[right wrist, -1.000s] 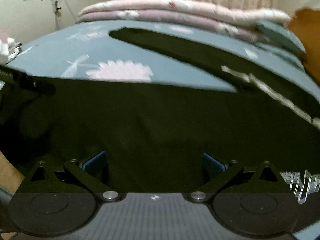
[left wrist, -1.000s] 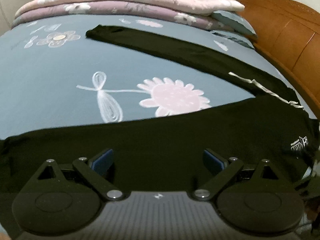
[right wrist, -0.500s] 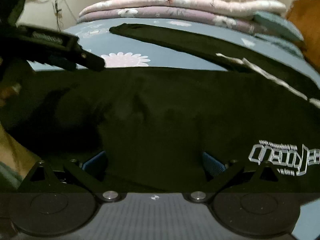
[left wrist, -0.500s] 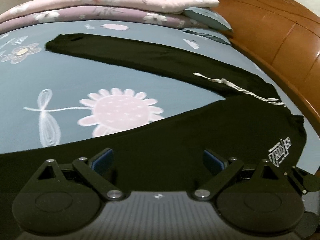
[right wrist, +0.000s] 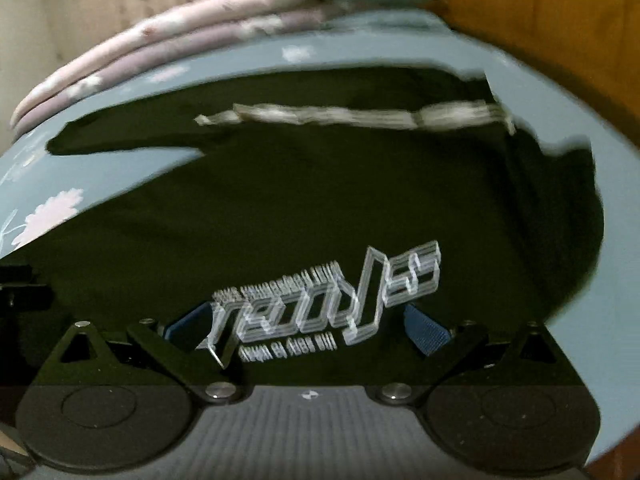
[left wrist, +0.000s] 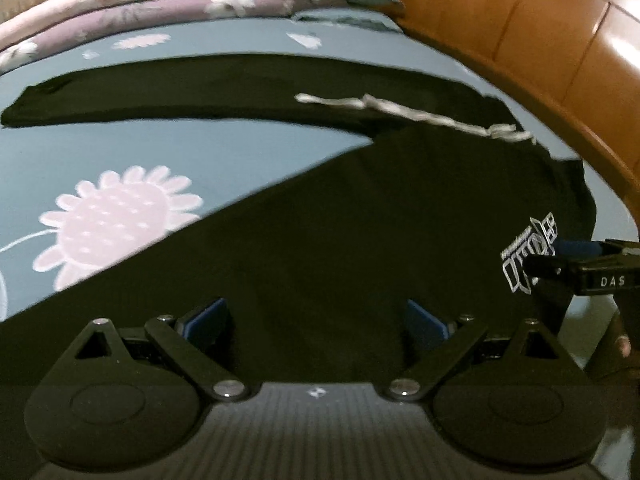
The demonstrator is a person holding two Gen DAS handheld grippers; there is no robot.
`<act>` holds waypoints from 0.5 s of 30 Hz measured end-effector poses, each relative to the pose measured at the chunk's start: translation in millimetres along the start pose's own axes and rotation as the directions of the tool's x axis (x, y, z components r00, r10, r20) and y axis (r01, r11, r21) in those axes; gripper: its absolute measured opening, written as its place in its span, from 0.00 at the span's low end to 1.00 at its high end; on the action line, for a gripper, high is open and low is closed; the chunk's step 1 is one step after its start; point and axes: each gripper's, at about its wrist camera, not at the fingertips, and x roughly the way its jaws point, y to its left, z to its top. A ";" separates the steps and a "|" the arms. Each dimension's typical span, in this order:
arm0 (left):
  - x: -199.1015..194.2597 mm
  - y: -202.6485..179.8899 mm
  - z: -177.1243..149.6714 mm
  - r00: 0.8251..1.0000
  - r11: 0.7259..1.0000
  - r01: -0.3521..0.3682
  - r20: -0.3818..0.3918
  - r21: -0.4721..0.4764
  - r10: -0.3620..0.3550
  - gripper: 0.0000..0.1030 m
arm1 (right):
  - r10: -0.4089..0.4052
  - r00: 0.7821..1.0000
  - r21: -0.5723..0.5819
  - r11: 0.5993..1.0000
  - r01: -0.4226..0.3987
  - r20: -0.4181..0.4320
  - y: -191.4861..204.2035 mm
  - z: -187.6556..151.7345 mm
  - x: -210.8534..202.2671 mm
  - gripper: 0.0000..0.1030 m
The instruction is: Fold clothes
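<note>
Black garment spread flat on a blue flowered bed (left wrist: 168, 148) beside a wooden headboard (left wrist: 532, 36).

The black garment (left wrist: 340, 248) covers the near side of the bed — one sleeve (left wrist: 192, 92) stretched away, white logo (right wrist: 336, 304) near the collar; left tool (left wrist: 316, 322) and right tool (right wrist: 306, 326) both gape wide over the cloth, gripping nothing.

We are in a home bedroom: a bed spread with a grey-blue sheet printed with pale pink flowers (left wrist: 120, 216) fills both views. Folded pink and mauve floral quilts (left wrist: 160, 4) are stacked along its far edge, and a curved, glossy orange-brown wooden headboard (left wrist: 540, 40) runs down its right edge.
</note>
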 end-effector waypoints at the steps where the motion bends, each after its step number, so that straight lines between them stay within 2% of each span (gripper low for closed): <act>1: 2.8 -2.7 -1.6 1.000 1.000 -0.003 -0.007 0.010 0.003 0.94 | 0.005 1.000 -0.022 1.000 -0.004 0.015 0.8 -4.1 -2.1 1.00; 5: 2.4 -9.0 -14.2 1.000 0.997 -0.011 0.004 0.073 0.010 0.99 | -0.022 0.999 -0.105 0.994 0.024 0.028 7.8 -13.2 1.3 1.00; 9: 2.5 -14.1 -23.5 0.999 0.988 -0.034 0.019 0.153 0.031 0.99 | -0.055 0.998 -0.127 0.990 0.059 0.037 12.8 -14.7 1.8 1.00; 12: 2.3 -16.9 -22.4 0.999 0.986 -0.046 0.020 0.159 0.044 0.99 | -0.054 0.998 -0.116 0.992 0.056 0.027 10.0 -13.8 -1.2 1.00; 15: -2.6 -14.0 -17.3 0.999 0.993 -0.024 0.025 0.117 0.022 0.99 | -0.032 0.999 -0.074 0.997 0.033 0.017 7.7 -10.1 -7.4 1.00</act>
